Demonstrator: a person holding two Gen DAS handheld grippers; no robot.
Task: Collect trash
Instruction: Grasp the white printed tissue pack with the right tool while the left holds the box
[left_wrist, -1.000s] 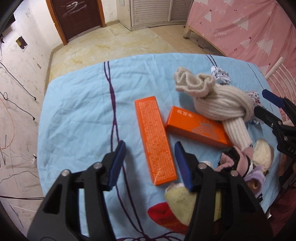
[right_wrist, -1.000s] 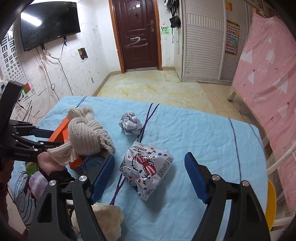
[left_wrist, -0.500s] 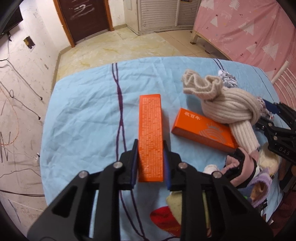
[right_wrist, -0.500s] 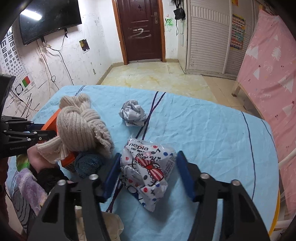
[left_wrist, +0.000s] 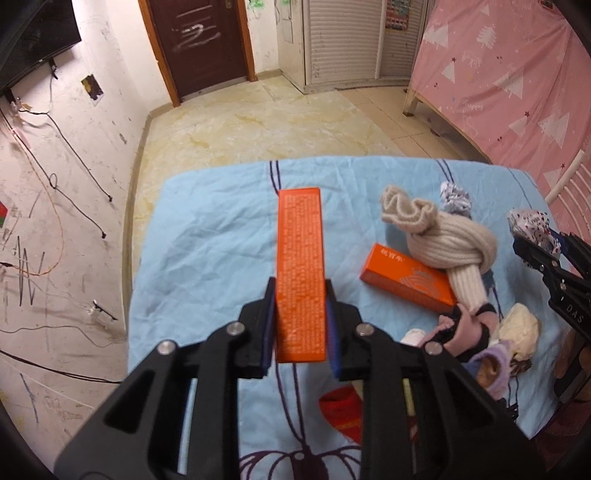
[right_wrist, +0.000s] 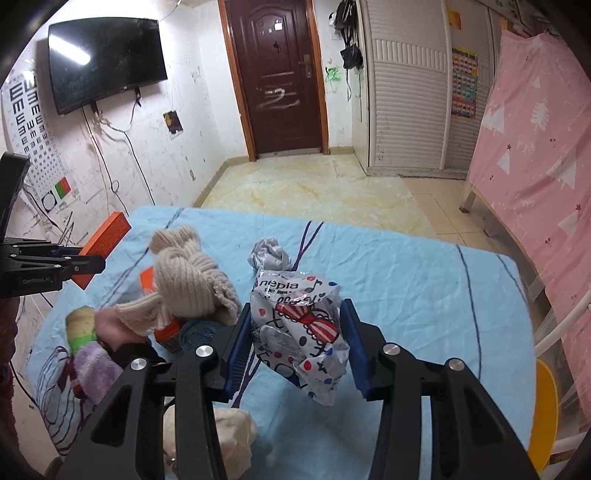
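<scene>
Both grips just closed and lifted: left gripper (left_wrist: 300, 321) clamps the orange box (left_wrist: 300, 273) left of the knotted scarf (left_wrist: 443, 240), right gripper (right_wrist: 295, 343) squeezes the tissue wrapper (right_wrist: 299, 325) right of it, ready for binning.

wrist views, door-facing, sharing beige scarf (left_wrist: 443, 243)

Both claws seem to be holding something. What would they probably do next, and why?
Probably carry both pieces off the table. The left gripper is shut on the long orange box, which the right view shows raised, and the right gripper pinches the crinkly wrapper. No bin is visible.
</scene>
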